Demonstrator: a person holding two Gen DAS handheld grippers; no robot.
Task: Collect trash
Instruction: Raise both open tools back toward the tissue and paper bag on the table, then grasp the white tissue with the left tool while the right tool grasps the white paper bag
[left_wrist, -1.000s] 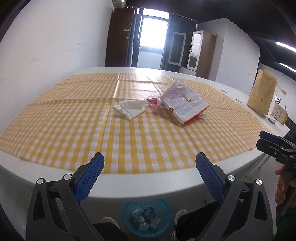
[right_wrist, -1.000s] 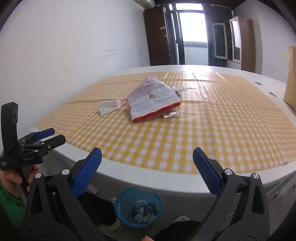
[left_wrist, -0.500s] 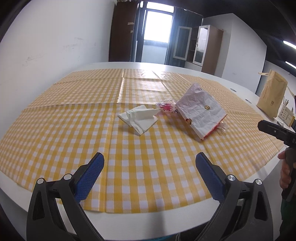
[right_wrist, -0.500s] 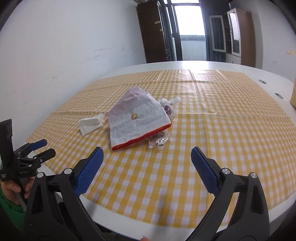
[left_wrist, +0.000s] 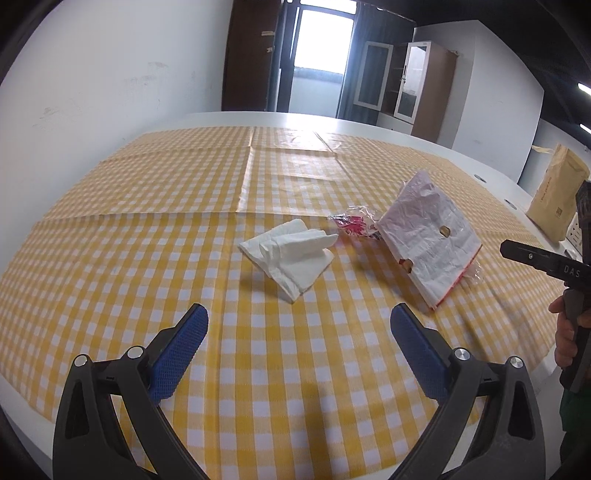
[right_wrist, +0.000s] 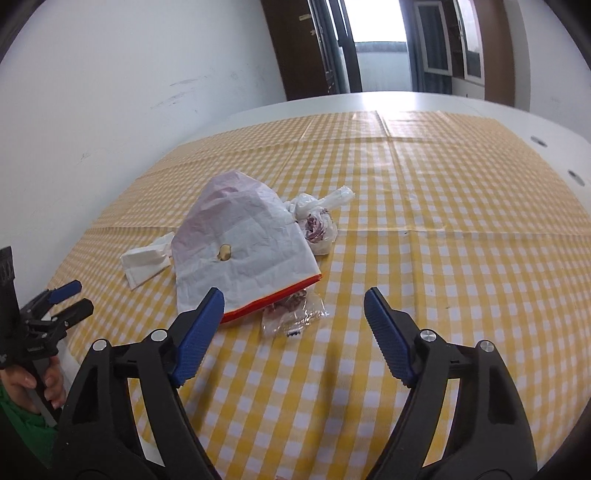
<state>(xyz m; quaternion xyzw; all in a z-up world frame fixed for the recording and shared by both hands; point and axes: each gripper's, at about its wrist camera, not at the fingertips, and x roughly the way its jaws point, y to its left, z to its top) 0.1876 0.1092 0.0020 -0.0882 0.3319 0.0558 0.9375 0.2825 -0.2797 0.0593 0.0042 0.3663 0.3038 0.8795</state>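
A crumpled white napkin (left_wrist: 291, 249) (right_wrist: 147, 260) lies on the yellow checked tablecloth (left_wrist: 147, 258). To its right lies a white paper bag with a red edge (left_wrist: 430, 236) (right_wrist: 243, 251). Clear plastic wrappers sit behind it (left_wrist: 352, 219) (right_wrist: 317, 221) and at its red edge (right_wrist: 291, 315). My left gripper (left_wrist: 299, 339) hovers open over the cloth, short of the napkin. My right gripper (right_wrist: 293, 317) has its jaws closing, nothing pressed between them, with the front wrapper and the bag's red edge just ahead.
A brown paper bag (left_wrist: 557, 197) stands at the table's far right. The white table rim (right_wrist: 406, 99) runs behind the cloth. A hand in a green sleeve (right_wrist: 22, 387) holds the left gripper's handle.
Both grippers have moved forward from beyond the table edge to over the cloth; the blue bin below has left view. The trash looms closer. The right jaws have narrowed.
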